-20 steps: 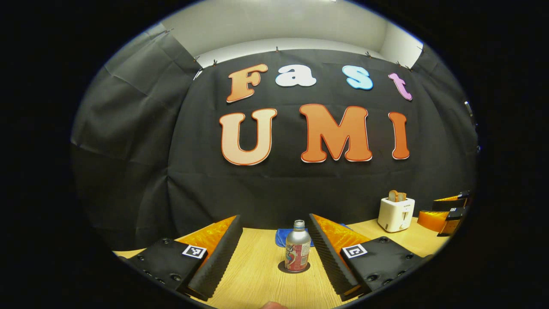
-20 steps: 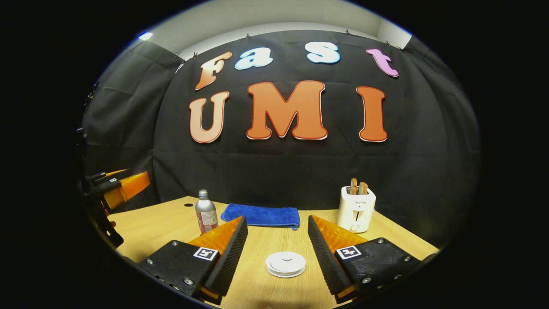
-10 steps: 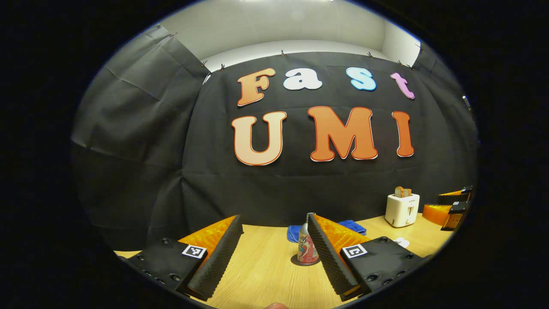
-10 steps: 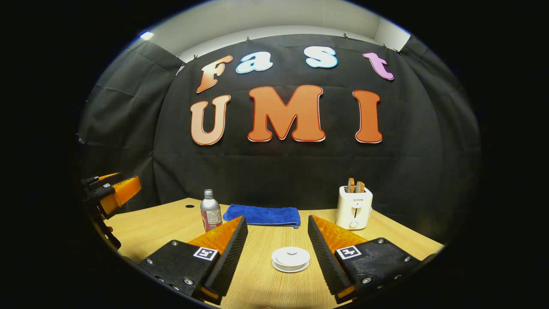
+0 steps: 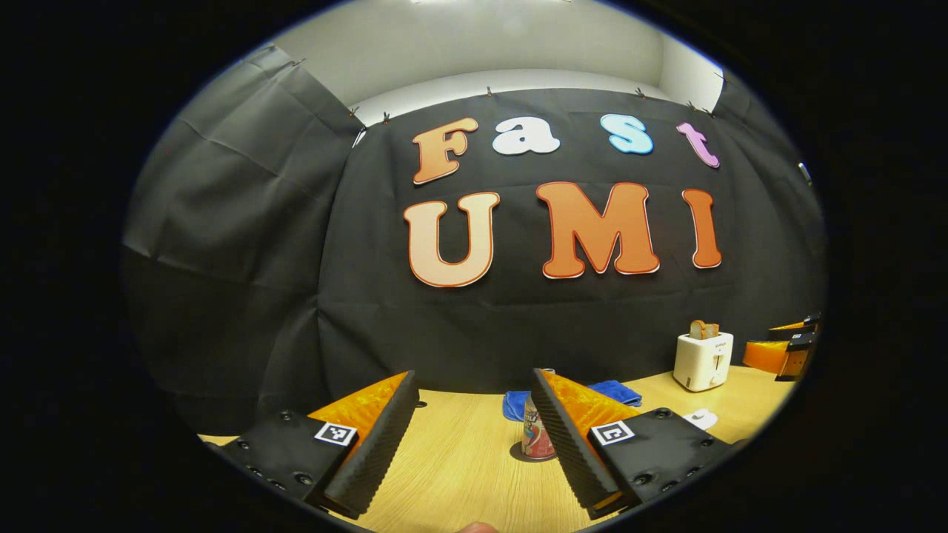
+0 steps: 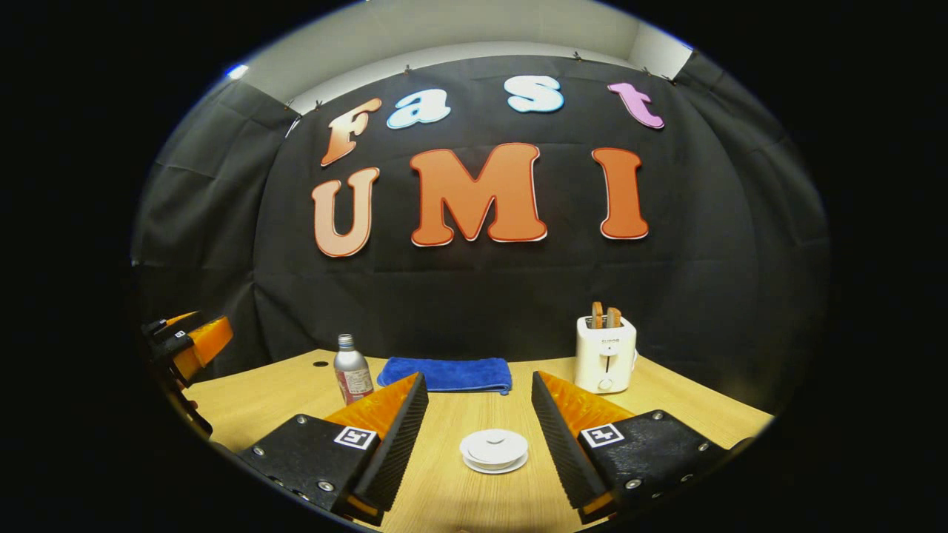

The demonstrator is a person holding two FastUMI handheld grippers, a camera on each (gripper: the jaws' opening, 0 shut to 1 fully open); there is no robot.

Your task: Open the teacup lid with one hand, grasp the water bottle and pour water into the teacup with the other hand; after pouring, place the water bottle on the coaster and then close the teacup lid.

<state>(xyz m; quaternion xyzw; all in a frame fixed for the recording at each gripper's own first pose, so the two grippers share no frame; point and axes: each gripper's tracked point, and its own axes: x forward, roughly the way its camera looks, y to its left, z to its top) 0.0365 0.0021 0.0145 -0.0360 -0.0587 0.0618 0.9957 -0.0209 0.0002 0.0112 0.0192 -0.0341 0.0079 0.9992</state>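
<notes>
- The worktop [image 6: 281,392] is carrying everything within reach.
- Both hand-held grippers are sitting spread and empty: the left hand-held gripper [image 5: 474,437] beside the water bottle [image 5: 535,437], which is standing on its dark coaster [image 5: 518,453]; the right hand-held gripper [image 6: 478,437] framing the lidded teacup [image 6: 494,450], probably done.

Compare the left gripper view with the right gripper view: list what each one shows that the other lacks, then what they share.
Left gripper view alone: the dark coaster under the water bottle, which is half hidden by a finger of the open left gripper. Right gripper view alone: the teacup lid seated on the cup, ahead of the open right gripper, and the bottle's cap. Shared: bottle, teacup, blue towel, toaster, wooden table.
</notes>
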